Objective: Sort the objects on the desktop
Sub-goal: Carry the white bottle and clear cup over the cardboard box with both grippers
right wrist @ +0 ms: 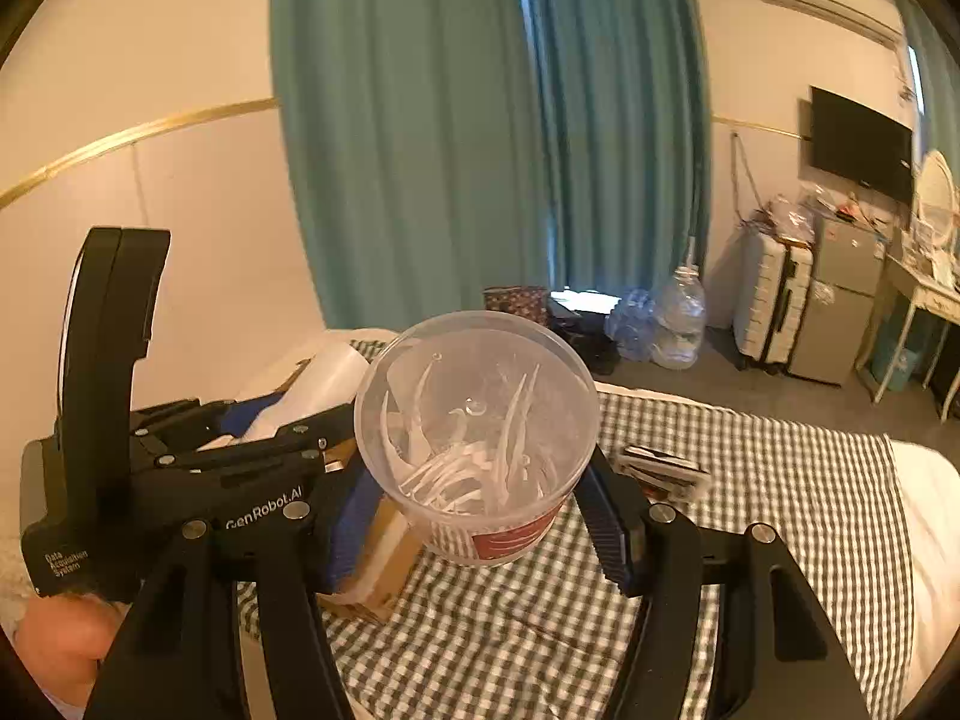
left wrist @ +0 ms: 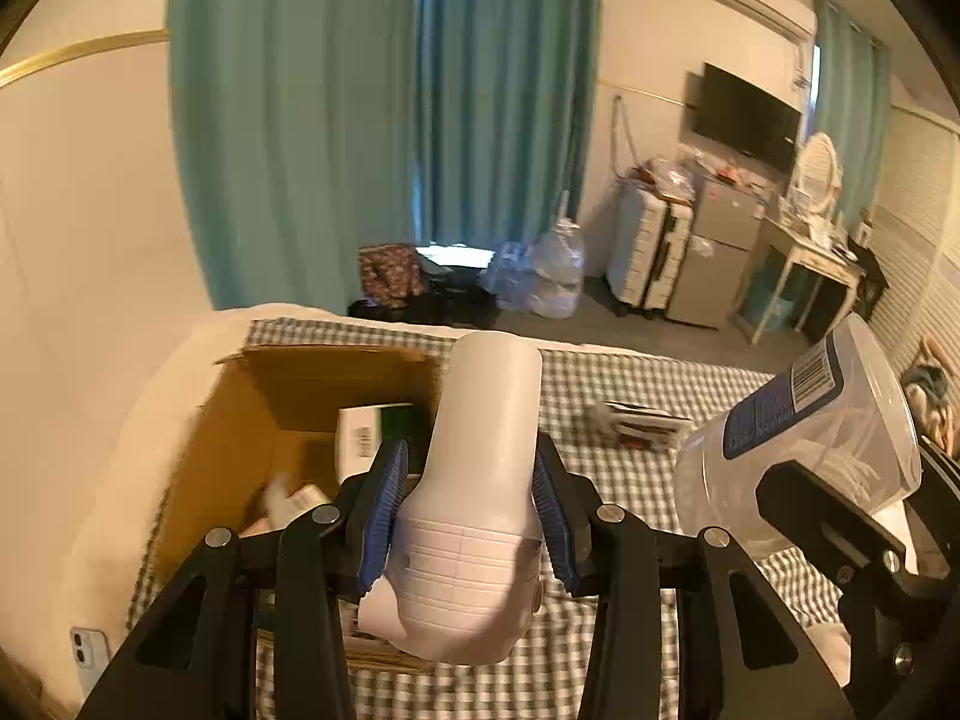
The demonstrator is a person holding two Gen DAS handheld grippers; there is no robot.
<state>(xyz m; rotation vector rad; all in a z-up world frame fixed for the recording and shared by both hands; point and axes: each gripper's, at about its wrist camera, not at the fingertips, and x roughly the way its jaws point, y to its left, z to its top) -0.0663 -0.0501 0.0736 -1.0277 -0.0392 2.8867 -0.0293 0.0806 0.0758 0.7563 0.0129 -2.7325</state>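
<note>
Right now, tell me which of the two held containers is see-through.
The tub in the right gripper: clear plastic, white picks visible inside. The bottle in the left gripper is solid white.

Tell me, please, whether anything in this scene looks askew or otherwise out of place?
Nothing is spilled or damaged. The left gripper holds a white bottle near the open cardboard box. The right gripper holds a clear tub of white picks. A small packet lies loose on the checked cloth.
</note>
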